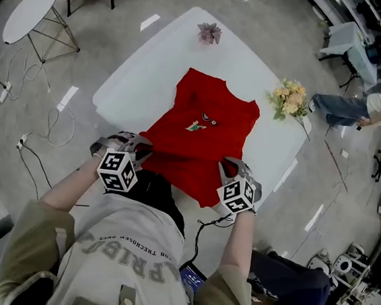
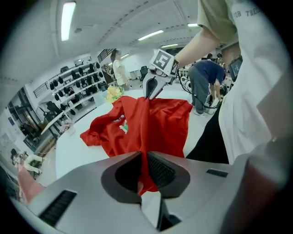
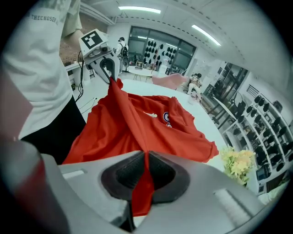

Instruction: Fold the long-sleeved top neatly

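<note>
Folding looks barely started: your left gripper [image 1: 138,151] and right gripper [image 1: 226,164] each clench the red long-sleeved top's [image 1: 203,133] near edge; the folds remain.

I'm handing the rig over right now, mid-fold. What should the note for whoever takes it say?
Grippers: the left gripper and the right gripper are both shut on the near edge of the red top, one towards each side.
Things: the top lies print-up on the white table, with its near edge lifted and cloth sagging between the grippers.
Done: no sleeves stick out, so they look already folded in.
Left: probably carry the near edge to the far edge, release, tidy.
</note>
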Demonstrator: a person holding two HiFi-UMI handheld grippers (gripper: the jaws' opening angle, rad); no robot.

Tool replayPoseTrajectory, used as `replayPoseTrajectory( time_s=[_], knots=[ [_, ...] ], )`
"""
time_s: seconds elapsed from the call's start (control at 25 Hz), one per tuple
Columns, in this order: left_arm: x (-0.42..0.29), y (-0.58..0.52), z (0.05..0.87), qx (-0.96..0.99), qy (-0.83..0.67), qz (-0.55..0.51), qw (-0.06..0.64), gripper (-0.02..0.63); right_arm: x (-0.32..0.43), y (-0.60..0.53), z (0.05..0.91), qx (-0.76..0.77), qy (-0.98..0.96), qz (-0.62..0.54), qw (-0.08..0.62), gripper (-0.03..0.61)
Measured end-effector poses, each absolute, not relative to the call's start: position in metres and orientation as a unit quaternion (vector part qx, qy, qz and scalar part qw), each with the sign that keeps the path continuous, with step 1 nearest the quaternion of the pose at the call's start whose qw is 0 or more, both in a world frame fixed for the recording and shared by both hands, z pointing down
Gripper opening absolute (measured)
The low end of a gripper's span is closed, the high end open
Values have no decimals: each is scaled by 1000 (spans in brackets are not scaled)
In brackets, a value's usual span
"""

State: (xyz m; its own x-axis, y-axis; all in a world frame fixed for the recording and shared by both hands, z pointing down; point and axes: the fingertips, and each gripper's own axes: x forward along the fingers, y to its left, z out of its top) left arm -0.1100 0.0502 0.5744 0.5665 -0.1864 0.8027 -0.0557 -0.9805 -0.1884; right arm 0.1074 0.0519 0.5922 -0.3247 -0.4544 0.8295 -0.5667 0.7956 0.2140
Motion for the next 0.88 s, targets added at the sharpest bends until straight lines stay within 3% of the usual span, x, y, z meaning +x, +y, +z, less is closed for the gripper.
replayPoseTrajectory(
  time_s=[0.16,0.48,0.56,0.6,0.76,0.8,0.84,0.88],
  knots=[
    [-113,71,590,-877,33,-480,5,51,108,69,603,326,-803,73,493,29],
    [-121,107,603,-855,42,-472,-210,201,107,80,628,325,-799,122,491,41],
    [-124,114,606,-844,55,-470,-253,238,105,83,633,318,-803,133,485,78],
    [-125,119,609,-836,59,-467,-281,253,104,85,635,315,-806,143,479,133],
    [-127,127,609,-814,96,-397,-412,328,108,85,637,320,-816,174,449,156],
    [-129,124,604,-815,125,-372,-426,328,108,83,634,322,-820,178,439,160],
    [-133,121,598,-820,156,-355,-421,328,108,82,627,325,-825,178,426,216],
    [-135,119,593,-825,186,-351,-402,328,107,82,618,331,-832,173,411,225]
  ],
)
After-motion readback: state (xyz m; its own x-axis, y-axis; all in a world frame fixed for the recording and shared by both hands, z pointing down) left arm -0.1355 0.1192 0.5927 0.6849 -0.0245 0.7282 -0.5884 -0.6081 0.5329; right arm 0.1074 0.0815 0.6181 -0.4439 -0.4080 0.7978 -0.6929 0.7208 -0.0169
